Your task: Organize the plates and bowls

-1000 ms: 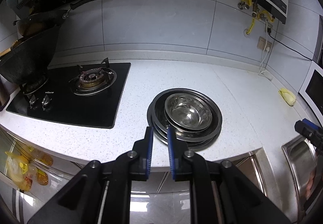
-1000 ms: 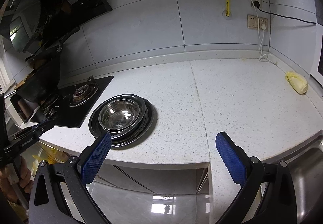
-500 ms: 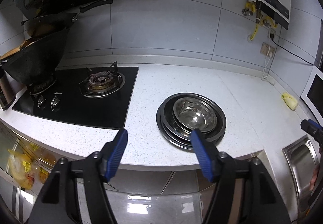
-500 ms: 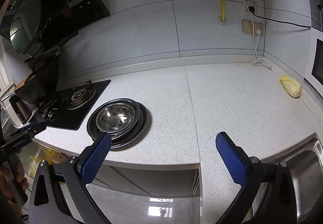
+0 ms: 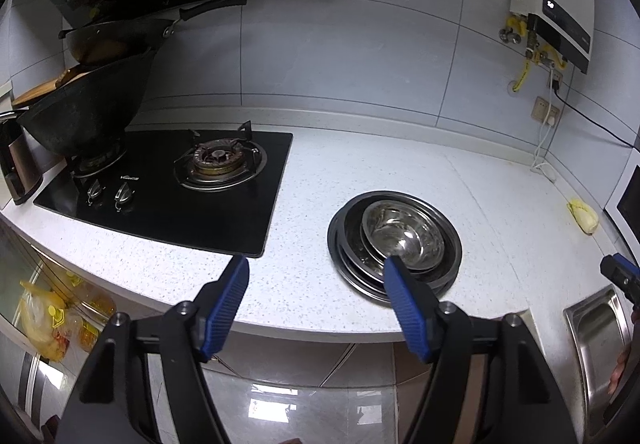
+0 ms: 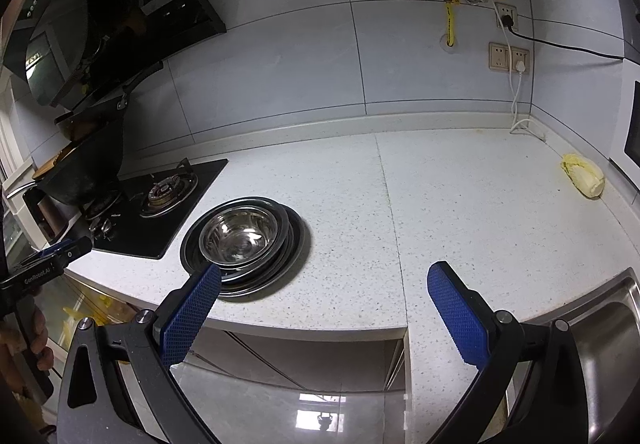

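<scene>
From the left wrist camera, the left tool [image 5: 316,272] hangs in front of the desk edge with its blue-padded fingers [image 5: 226,300] spread wide; its jaws have just been opening, and nothing lies between them. On the speckled white desk [image 5: 360,159] sits a stack of steel plates [image 5: 348,256] with a shiny steel bowl [image 5: 404,234] nested on top, just beyond the tool's right finger, whose tip overlaps the stack's near rim in this view without gripping it. To the left of the stack is a black gas hob [image 5: 168,187] with a dark wok [image 5: 80,111] on its far burner. A pale yellow cabbage [image 5: 582,215] lies far right by the wall, and a steel sink [image 5: 596,332] shows at the lower right corner, where the tip of the right tool [image 5: 620,276] pokes in. From the right wrist camera, the right tool [image 6: 324,282] is likewise spread wide and empty, held off the desk's front edge. The plate stack [image 6: 292,248] and bowl [image 6: 238,234] lie just past its left finger, apart from it. The hob [image 6: 160,203] is left of the stack, the cabbage [image 6: 584,179] well away to the right. The left tool [image 6: 48,264] appears at the left edge, held in a person's hand [image 6: 38,340].
</scene>
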Motion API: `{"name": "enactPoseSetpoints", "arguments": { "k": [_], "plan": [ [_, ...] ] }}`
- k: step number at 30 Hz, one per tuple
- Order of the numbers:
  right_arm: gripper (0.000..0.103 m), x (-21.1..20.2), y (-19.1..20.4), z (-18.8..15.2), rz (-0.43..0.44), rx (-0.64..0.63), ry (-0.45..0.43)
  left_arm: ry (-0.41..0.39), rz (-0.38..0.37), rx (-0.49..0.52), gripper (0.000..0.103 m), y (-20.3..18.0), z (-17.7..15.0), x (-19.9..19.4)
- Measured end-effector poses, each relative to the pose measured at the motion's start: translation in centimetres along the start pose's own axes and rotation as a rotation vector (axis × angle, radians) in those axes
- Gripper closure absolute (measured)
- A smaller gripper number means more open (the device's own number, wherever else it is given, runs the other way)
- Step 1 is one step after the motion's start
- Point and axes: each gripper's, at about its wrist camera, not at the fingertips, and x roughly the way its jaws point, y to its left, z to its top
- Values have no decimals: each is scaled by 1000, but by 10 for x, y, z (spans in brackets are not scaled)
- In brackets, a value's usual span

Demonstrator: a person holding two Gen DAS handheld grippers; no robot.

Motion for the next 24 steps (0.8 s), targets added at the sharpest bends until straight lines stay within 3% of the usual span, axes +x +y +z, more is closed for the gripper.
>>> {"name": "enactPoseSetpoints", "arguments": {
  "k": [13, 24],
  "plan": [
    [2, -2, -4, 0, -20, 14, 8, 21, 6, 19, 35, -4, 0, 6],
    [2, -13, -14, -4, -72, 47, 7, 6, -33, 36, 35, -11, 1, -2]
  ]
}}
